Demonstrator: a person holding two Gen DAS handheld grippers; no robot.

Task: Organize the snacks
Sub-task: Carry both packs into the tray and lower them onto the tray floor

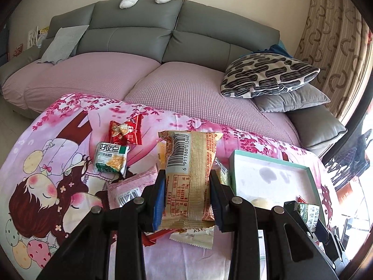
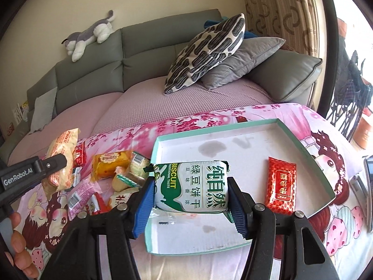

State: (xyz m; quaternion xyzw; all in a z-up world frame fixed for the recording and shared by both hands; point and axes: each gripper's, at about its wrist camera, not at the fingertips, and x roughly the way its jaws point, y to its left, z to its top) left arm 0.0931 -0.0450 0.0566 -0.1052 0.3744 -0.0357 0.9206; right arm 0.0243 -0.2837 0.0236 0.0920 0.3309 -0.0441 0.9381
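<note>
snack pile [image 2: 112,182] crowds tray [image 2: 326,182], far half open

The tablecloth [image 2: 326,163] is pink with cherry blossoms and cartoon girls. The box [image 2: 300,140] is white inside with a mint-green rim. One biscuit packet [image 2: 193,186] is green and white, another packet [image 1: 191,175] beige with orange print. A cushion [image 1: 268,74] shows black-and-cream squiggles.

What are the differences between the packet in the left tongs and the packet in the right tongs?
The yellow packet in the left tongs shows its barcode back; the green biscuit packet in the right tongs shows its printed front. The yellow packet is held above the loose snacks, the green one over the tray. Both are sealed and gripped at their sides.
</note>
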